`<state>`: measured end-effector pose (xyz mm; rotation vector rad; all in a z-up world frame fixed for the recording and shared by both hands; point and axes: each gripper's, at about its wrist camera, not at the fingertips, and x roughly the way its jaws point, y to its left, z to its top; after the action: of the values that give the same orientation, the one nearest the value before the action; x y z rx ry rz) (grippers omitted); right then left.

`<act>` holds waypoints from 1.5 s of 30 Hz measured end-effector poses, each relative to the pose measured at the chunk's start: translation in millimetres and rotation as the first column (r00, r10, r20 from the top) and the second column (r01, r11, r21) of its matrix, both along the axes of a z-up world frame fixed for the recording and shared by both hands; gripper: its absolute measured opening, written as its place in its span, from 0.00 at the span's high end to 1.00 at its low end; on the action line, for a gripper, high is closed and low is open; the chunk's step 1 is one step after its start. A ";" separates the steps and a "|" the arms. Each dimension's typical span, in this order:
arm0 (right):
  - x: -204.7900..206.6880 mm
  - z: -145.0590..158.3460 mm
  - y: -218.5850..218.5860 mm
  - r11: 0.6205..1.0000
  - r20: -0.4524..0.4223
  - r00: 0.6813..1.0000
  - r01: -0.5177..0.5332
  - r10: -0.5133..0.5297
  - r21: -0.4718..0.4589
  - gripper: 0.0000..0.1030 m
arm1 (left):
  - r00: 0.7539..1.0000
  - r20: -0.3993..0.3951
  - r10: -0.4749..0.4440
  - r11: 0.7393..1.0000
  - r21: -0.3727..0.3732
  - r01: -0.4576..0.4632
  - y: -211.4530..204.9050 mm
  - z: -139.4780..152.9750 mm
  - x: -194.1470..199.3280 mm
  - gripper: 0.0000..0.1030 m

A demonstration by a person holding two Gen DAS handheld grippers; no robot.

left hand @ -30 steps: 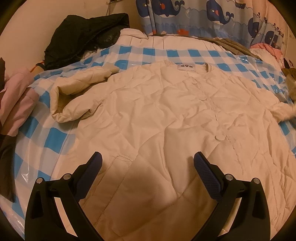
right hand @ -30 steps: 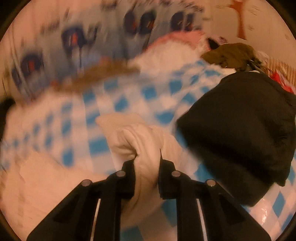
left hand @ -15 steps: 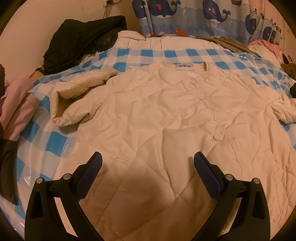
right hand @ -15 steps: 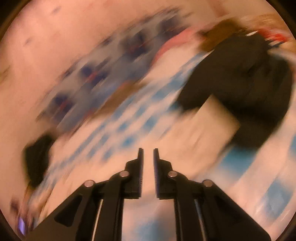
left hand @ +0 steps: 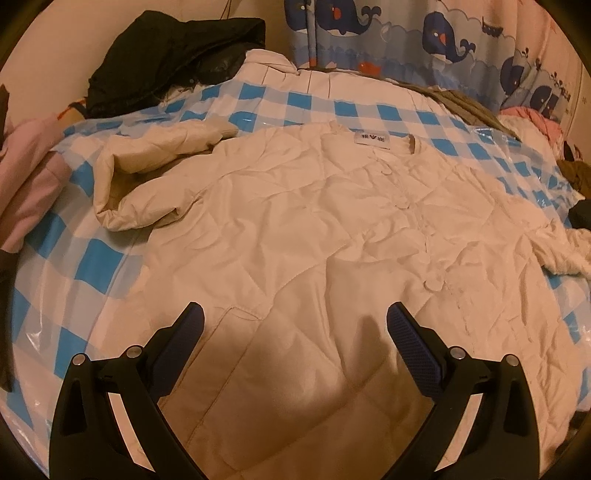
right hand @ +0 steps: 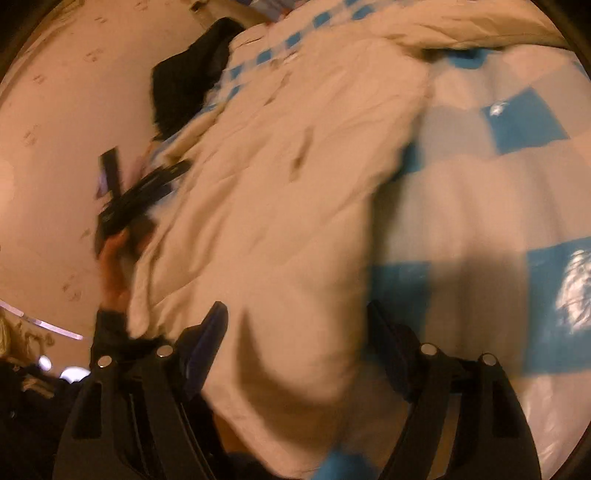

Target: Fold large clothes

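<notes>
A cream quilted jacket (left hand: pixel 295 229) lies spread front-up on a blue-and-white checked sheet (left hand: pixel 96 266), collar and label at the far side. Its left sleeve (left hand: pixel 147 170) is bent back on itself; its right sleeve (left hand: pixel 565 251) is bunched at the right edge. My left gripper (left hand: pixel 295 325) is open and empty, hovering over the jacket's lower hem. In the blurred right wrist view my right gripper (right hand: pixel 295 321) is open, low over the jacket's edge (right hand: pixel 295 221), holding nothing. The other gripper and hand (right hand: pixel 122 214) show at the left there.
A black coat (left hand: pixel 177 48) is piled at the far left of the bed, with pink clothing (left hand: pixel 26 166) at the left edge. A whale-print curtain (left hand: pixel 424 33) hangs behind. More clothes (left hand: pixel 532 118) lie at the far right. A bare wall (right hand: pixel 55 147) fills the right view's left.
My right gripper let go of the bunched cream sleeve, swung round fast and opened, now low over the jacket's edge. My left gripper stayed open over the hem, shifting only slightly.
</notes>
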<state>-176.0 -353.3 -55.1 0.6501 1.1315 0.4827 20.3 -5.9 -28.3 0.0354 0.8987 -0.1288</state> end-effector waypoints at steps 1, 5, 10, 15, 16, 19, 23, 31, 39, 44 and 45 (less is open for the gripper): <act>-5.3 2.9 0.1 1.000 0.012 1.000 -0.011 0.011 -0.019 0.61 | 1.000 -0.001 0.001 1.000 -0.009 -0.001 1.0 0.8 0.5 0.07; -24.9 13.0 10.2 0.993 0.055 0.998 0.015 -0.008 -0.120 0.82 | 1.000 -0.004 0.003 0.999 -0.044 -0.003 5.7 4.5 1.0 0.07; -44.9 84.6 -13.0 0.989 0.235 0.965 0.138 -0.120 -0.061 0.85 | 1.000 -0.013 -0.020 0.995 -0.103 0.019 11.2 10.6 0.9 0.07; -65.0 105.0 -42.0 0.971 0.182 0.979 0.132 -0.096 -0.201 0.85 | 0.996 -0.058 -0.074 0.985 -0.162 0.063 11.8 9.0 4.6 0.07; -67.3 89.1 -42.8 0.971 0.119 0.990 0.106 -0.082 -0.215 0.85 | 0.995 -0.065 -0.079 0.986 -0.152 0.068 9.6 7.2 4.3 0.07; -79.3 10.4 -42.4 0.957 -0.123 0.991 0.021 -0.059 -0.291 0.77 | 0.993 -0.071 -0.095 0.989 -0.120 0.086 2.9 4.1 4.1 0.07; -86.8 29.3 -60.2 0.937 -0.021 0.984 0.163 -0.178 -0.309 0.62 | 0.993 -0.066 -0.095 0.993 -0.072 0.090 -3.2 0.7 3.8 0.07; -17.0 23.2 -41.4 0.956 0.026 0.992 0.130 -0.127 -0.263 0.23 | 0.990 -0.044 -0.131 0.991 -0.031 0.130 -22.2 -1.6 -3.2 0.07; -28.0 49.2 -125.2 0.923 0.190 0.923 0.361 -0.334 -0.134 0.23 | 0.990 0.018 -0.137 0.991 0.002 0.137 -31.5 6.7 -14.1 0.07; -28.6 60.7 -222.5 0.783 0.239 0.766 0.621 -0.597 -0.035 0.20 | 0.993 0.037 -0.115 0.993 0.038 0.113 -31.6 7.1 -14.3 0.07; -31.0 56.3 -236.8 0.758 0.234 0.738 0.652 -0.633 -0.006 0.20 | 0.993 0.038 -0.111 0.993 0.040 0.110 -30.9 7.2 -13.7 0.07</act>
<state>-207.0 -590.1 1.2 0.8406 0.6455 -0.1010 6.6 -36.9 -21.0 0.1226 0.8587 -0.2134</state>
